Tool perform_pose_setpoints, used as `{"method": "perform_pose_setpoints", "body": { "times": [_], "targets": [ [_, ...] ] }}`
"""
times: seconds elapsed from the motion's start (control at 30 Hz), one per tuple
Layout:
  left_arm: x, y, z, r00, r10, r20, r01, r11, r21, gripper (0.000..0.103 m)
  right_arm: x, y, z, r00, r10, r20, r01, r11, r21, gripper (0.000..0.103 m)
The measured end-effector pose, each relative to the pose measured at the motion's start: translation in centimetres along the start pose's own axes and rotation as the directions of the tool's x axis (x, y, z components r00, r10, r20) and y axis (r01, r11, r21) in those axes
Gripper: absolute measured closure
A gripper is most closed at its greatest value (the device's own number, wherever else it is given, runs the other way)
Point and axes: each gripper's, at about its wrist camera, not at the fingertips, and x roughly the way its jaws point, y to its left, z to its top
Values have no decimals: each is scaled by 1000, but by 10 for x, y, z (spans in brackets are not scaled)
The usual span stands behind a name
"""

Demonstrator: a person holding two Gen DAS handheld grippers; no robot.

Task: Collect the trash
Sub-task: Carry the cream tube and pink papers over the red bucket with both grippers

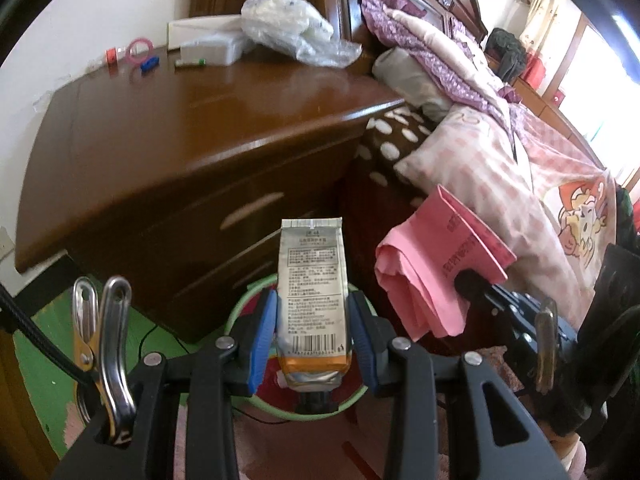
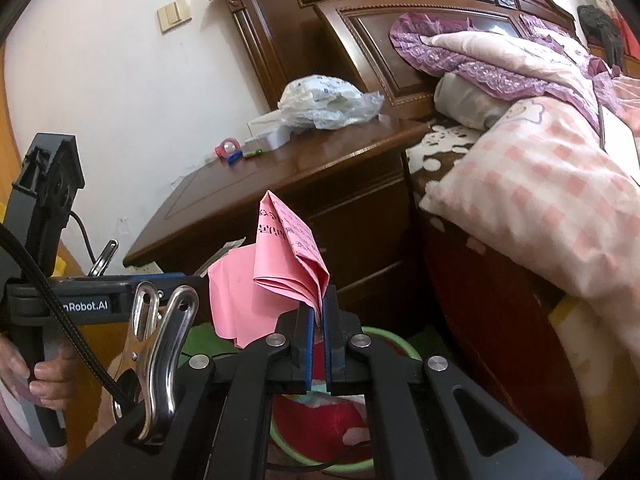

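Note:
My left gripper is shut on a squeezed silver tube with an orange band and a black cap, held upright between the blue pads. Directly below it stands a green-rimmed bin with red contents. My right gripper is shut on a folded pink paper printed with red text; the same pink paper shows at the right in the left wrist view. The green-rimmed bin lies just below the right gripper too.
A brown wooden nightstand stands behind the bin, bearing a clear plastic bag, a white box and small items. A bed with a pink checked quilt fills the right. A hand grips the left gripper's handle.

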Motion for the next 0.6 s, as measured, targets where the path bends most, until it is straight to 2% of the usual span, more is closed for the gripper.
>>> {"method": "perform_pose_setpoints", "body": {
  "times": [0.33, 0.6],
  "targets": [
    [41, -2, -20, 996, -19, -85, 19, 1000, -3, 65, 24, -8, -19, 995, -40, -93, 40, 999, -3, 99],
    [86, -1, -33, 986, -9, -164, 11, 1000, 8, 65, 56, -14, -37, 977, -96, -192, 95, 995, -15, 99]
  ]
}}
